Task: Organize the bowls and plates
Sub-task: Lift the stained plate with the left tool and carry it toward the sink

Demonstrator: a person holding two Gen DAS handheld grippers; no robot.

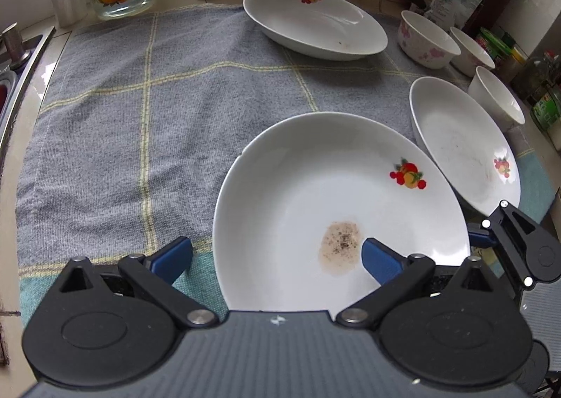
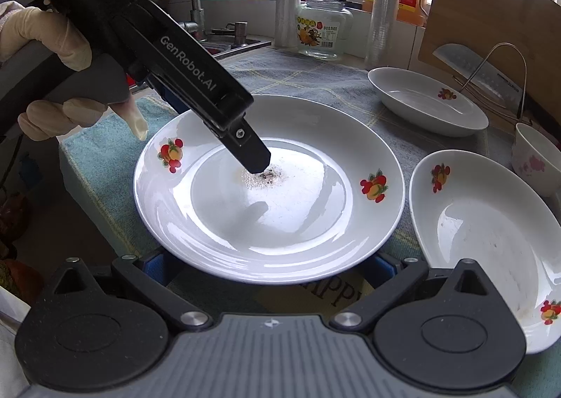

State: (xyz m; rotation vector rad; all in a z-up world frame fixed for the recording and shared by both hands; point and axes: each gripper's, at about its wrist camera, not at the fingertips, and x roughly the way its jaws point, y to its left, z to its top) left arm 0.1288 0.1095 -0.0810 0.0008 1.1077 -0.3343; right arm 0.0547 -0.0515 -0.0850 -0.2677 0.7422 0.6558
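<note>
Plate (image 2: 266,187): left tongs (image 1: 277,257) gape across its rim; right tongs (image 2: 266,266) open beneath, empty. Glazed rim may slip.

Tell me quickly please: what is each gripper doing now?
Left gripper: open, straddling the near plate rim, one finger inside.
Right gripper: open, fingers under the same plate's edge, not holding it.
</note>
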